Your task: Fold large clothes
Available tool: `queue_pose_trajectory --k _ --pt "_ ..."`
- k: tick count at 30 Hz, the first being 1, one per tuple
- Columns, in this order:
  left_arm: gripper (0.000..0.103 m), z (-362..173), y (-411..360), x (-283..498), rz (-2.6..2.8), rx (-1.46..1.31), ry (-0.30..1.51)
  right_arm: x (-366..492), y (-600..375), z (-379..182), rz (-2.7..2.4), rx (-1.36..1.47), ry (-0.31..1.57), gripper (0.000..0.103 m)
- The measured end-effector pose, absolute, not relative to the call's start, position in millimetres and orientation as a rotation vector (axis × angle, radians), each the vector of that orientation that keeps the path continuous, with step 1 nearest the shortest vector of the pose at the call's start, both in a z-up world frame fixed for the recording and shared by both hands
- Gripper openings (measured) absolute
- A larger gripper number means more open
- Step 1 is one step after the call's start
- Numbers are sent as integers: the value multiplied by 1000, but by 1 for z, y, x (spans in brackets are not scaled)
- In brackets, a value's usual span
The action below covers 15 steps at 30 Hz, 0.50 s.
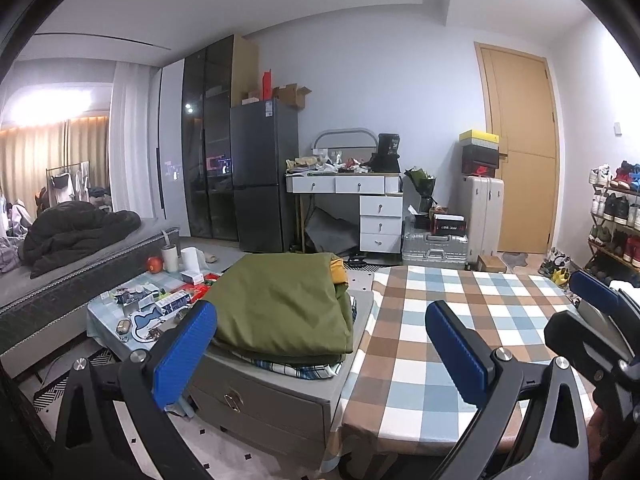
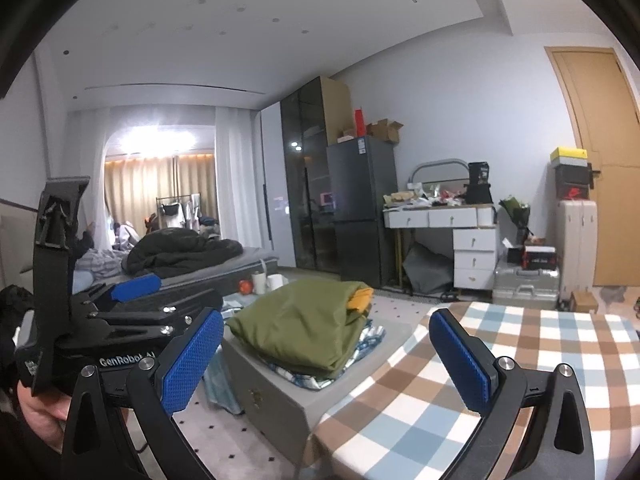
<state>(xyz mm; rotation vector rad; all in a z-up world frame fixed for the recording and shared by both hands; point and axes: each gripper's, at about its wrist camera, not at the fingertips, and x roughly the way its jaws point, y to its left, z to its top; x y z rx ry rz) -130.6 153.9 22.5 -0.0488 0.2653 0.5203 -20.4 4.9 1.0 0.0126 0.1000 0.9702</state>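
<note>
so here's where I'm at: both grippers are up in the air with fingers spread wide and nothing in them. My left gripper [image 1: 320, 344] sits low centre of its view, the right gripper [image 2: 326, 350] same in its own, and each one shows at the edge of the other's camera, so they're side by side. I'd guess I'm parked like this because I'm between garments

Going left to right in the left view: a bed [image 1: 92, 256] with a dark duvet [image 1: 76, 228] at the left edge, then a low side table [image 1: 120, 312] crowded with a cup, an apple and small stuff. Just right of that, centre frame, the clothes: a folded green garment [image 1: 280, 304] on top of a pile, with something yellow [image 1: 338, 270] poking out at the back and a plaid piece [image 1: 296, 368] underneath, all sitting on a grey drawer chest [image 1: 272, 400]. Looks like the done stack to me

Right of it, touching the chest, is the checked tablecloth [image 1: 460, 340], bare, which I reckon is my folding surface. No unfolded garment shows in either view, so I can't tell where the next one comes from

In the way: nothing on the cloth, but that cluttered side table is close to the pile
</note>
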Motion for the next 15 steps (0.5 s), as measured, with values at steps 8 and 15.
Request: queue_pose_trajectory --k 8,15 --pt "102 21 154 -128 517 -40 273 -22 7 -2 979 7 96 103" --pt "101 20 149 -124 504 -31 286 -13 4 -7 965 32 122 103"
